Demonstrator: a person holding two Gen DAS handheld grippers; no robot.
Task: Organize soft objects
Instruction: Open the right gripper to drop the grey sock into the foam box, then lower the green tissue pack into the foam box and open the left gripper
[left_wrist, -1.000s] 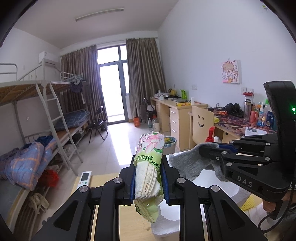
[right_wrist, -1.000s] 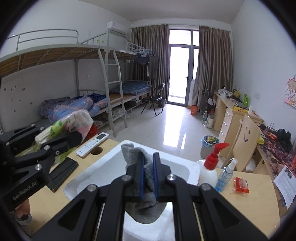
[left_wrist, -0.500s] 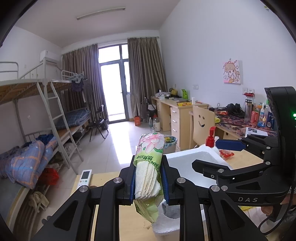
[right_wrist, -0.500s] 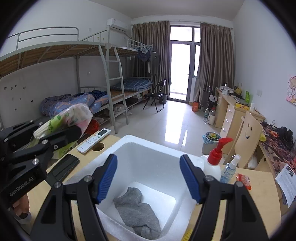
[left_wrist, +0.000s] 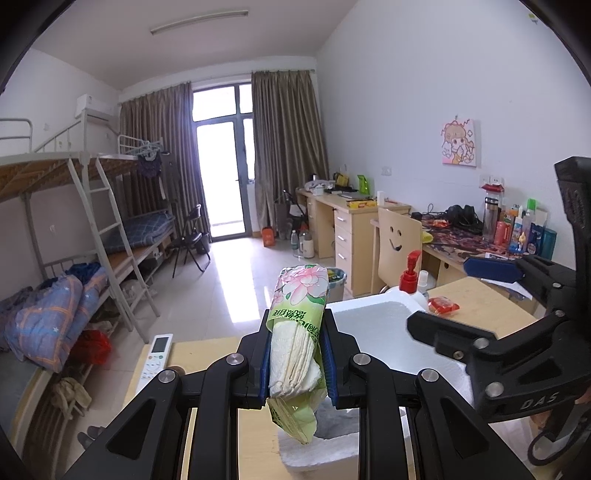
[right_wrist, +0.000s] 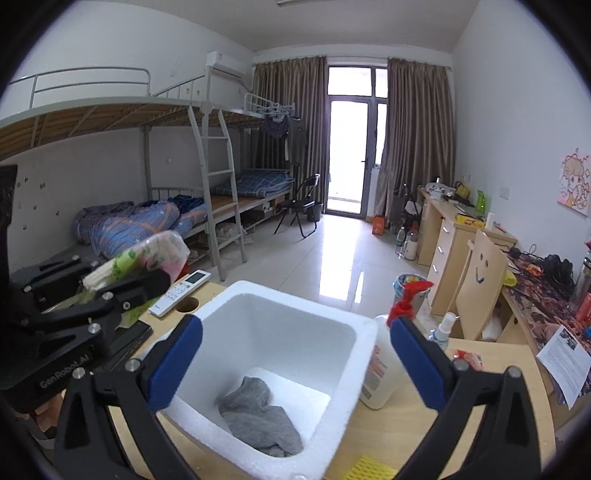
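Sock: grey sock (right_wrist: 258, 417) lies crumpled on the floor of the white foam box (right_wrist: 364, 332), low centre of the right wrist view; nothing touches it.
Tissue pack: green flowered tissue pack (left_wrist: 299, 332) stands upright at the centre of the left wrist view, pinched at its middle, its loose lower end hanging over the box's near corner.
Left gripper: my left gripper (left_wrist: 297, 354) is nearly closed, its pads pressing both sides of the pack.
Right gripper: my right gripper (right_wrist: 295, 354) has just been opening and now stands at its widest over the box, with nothing between its jaws.
Risk, pack: I judge that the slack wrapper could catch on the foam rim, or the pack land on the tabletop (right_wrist: 491, 373) if I let go short of the opening.
Risk, bottle: the red-topped pump bottle (right_wrist: 388, 354) stands just beside the box; my right gripper could knock it when I pull away.
Only the right view shows: the sock inside and the box's depth.
Only the left view shows: how the pads sit on the pack.
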